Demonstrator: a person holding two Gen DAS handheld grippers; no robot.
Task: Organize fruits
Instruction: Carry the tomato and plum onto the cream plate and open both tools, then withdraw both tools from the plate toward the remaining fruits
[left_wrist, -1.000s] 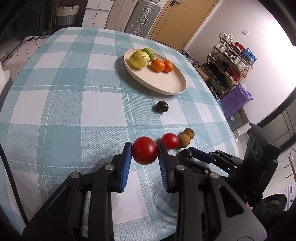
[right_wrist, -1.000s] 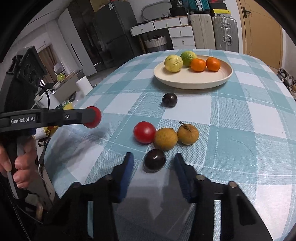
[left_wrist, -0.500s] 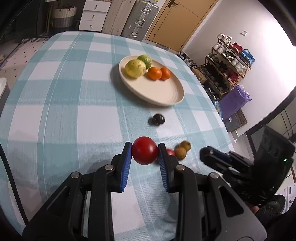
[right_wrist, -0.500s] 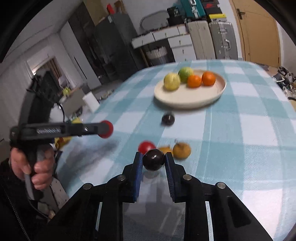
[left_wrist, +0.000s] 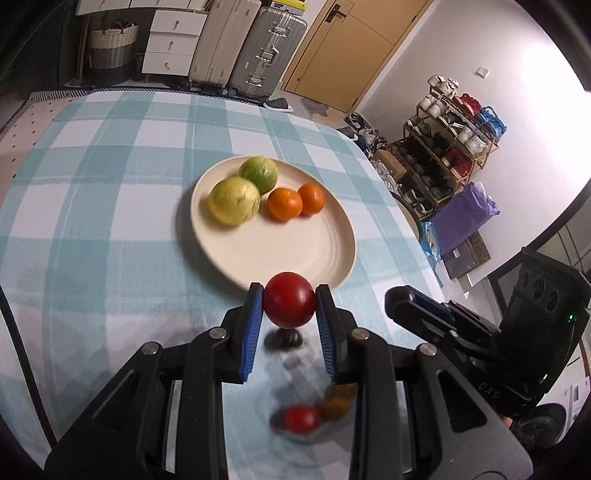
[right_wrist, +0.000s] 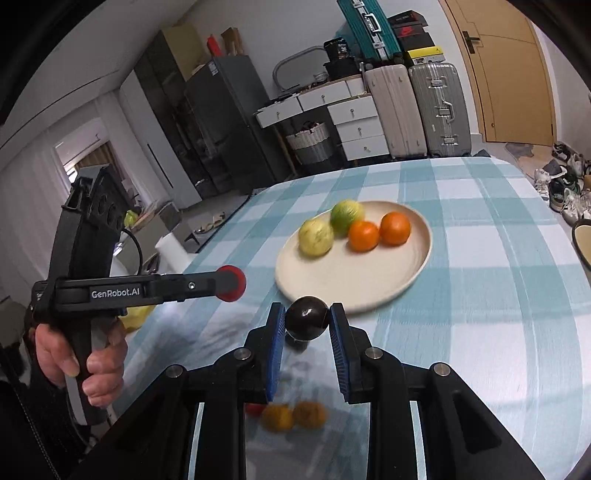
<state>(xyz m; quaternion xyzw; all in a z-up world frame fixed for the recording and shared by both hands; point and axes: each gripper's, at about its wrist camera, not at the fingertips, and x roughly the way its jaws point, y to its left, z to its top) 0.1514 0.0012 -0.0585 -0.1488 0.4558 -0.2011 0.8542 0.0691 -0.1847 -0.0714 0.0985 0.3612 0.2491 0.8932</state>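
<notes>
Left gripper (left_wrist: 289, 306): blue-padded fingers (left_wrist: 252, 328) clamped on a red tomato (left_wrist: 289, 300), one pad on each flank. Skin smooth, glossy, round, deep red. It is held clear of the counter (left_wrist: 110, 258), just short of the near rim of the plate (left_wrist: 280, 254).

Right gripper (right_wrist: 306, 319): fingers clamped on a dark round fruit (right_wrist: 306, 316), near-black with a small highlight on top; kind not identifiable. Also held off the cloth, just in front of the plate's near edge.

Under the left gripper, on the checked teal-and-white cloth: another small dark fruit (left_wrist: 287, 338) directly below the tomato, blurred. Nearer the camera, between the gripper arms, a second smaller red tomato (left_wrist: 301, 418) touching a brown fruit (left_wrist: 336, 404); both smeared by motion. The right wrist view shows two brown fruits (right_wrist: 291, 415) side by side there.

Plate: cream, round, shallow. Four fruits grouped at its far side: yellow citrus (left_wrist: 233, 200) and green citrus (left_wrist: 258, 173) touching; two oranges (left_wrist: 295, 201) side by side beside them. Near half of the plate bare.

A hand (right_wrist: 79, 354) grips the left tool's handle, seen from the right wrist view.
</notes>
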